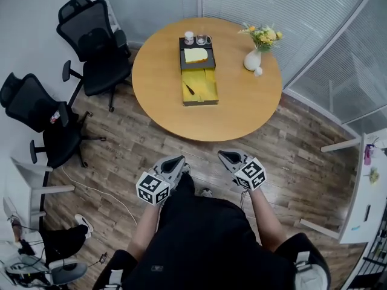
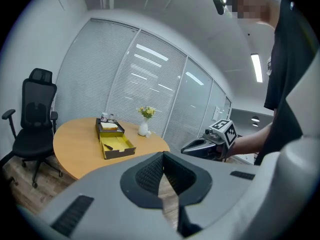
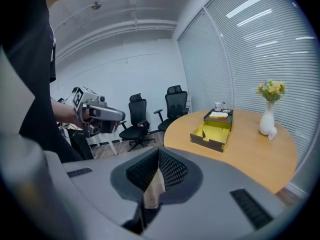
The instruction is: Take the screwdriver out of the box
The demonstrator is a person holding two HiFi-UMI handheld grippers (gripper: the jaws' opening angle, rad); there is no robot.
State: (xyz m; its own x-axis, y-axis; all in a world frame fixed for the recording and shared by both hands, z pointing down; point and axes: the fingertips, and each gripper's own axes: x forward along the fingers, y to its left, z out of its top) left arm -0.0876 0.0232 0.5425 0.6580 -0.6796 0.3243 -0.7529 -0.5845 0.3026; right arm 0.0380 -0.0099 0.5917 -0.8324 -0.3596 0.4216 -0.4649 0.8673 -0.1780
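Note:
An open box (image 1: 200, 102) with a yellow inside lies on the round wooden table (image 1: 242, 110). A small dark screwdriver (image 1: 190, 89) rests on the box floor near its left wall; it also shows as the screwdriver (image 2: 108, 147) and the screwdriver (image 3: 203, 134). Both grippers hang close to the person's body, well short of the table. The left gripper (image 1: 176, 162) and the right gripper (image 1: 228, 157) point toward the table, jaws together, nothing between them. Each gripper view shows the box (image 2: 120, 152) (image 3: 210, 143) far off.
Behind the box stands a black tray (image 1: 196, 63) with a yellow sponge, and two cups (image 1: 195, 38). A white vase (image 1: 253, 60) of flowers is at the table's right. Two black office chairs (image 1: 97, 41) (image 1: 42, 119) stand on the left; cables lie on the wood floor.

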